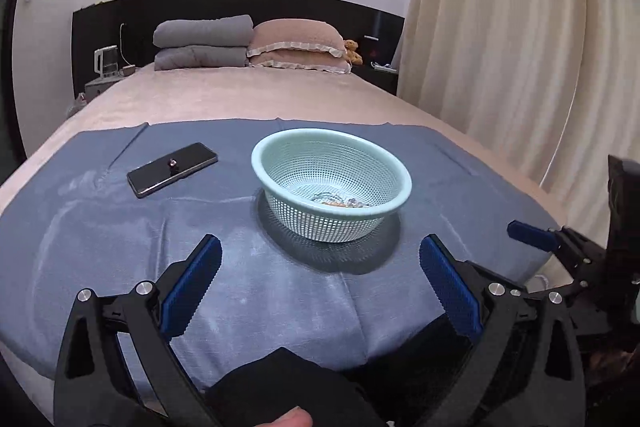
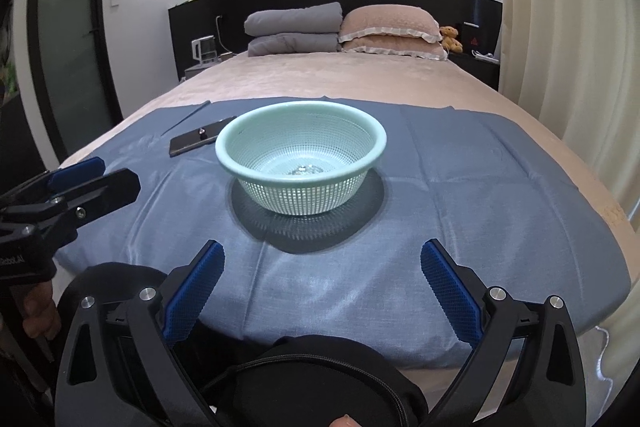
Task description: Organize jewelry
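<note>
Grippers both stood spread and empty, short of the basket [image 1: 332, 183]: left gripper [image 1: 320, 287], right gripper [image 2: 322, 287]. Basket held several small pieces of jewelry [image 1: 340, 203] at its bottom. Left of the basket lay a phone [image 1: 173, 169], long axis slanting away toward the basket, one ring [image 1: 173, 161] resting on it. Left gripper judged nearer the ring

Ahead of the left claw [image 1: 320, 291] lies bare blue cloth [image 1: 248, 291], up to the mesh basket [image 1: 331, 183] standing straight ahead. The phone [image 1: 172, 169] lies ahead to its left; the right claw [image 2: 322, 291] flanks its right.
</note>
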Tool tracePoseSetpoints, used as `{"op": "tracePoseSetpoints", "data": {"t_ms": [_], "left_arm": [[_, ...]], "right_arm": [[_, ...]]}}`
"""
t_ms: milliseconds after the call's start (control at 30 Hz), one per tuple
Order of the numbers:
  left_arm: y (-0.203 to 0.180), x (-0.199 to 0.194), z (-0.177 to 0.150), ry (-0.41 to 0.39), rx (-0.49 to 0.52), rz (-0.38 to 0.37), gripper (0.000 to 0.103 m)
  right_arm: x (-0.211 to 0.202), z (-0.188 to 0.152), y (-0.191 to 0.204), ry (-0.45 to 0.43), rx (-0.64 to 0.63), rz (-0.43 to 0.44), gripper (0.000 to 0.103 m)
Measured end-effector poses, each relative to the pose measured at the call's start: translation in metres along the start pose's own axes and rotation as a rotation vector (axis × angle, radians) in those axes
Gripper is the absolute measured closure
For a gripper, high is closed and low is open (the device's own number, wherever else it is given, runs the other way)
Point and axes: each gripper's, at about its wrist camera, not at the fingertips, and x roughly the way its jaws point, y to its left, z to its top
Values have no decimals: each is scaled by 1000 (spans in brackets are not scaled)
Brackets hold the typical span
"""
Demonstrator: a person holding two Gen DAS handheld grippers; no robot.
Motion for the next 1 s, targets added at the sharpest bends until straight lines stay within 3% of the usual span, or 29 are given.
{"op": "tracePoseSetpoints", "data": {"t_ms": [233,433,1000], "left_arm": [[-4,9,-1,30,4,78,6],[-5,13,-3,66,-1,83,6],[-16,11,-9,73,45,142,6]], "right_arm": [[4,-1,-6,12,33,-5,8],[7,-3,-2,19,20,-12,8],[6,-4,-2,19,15,-15,8]]}}
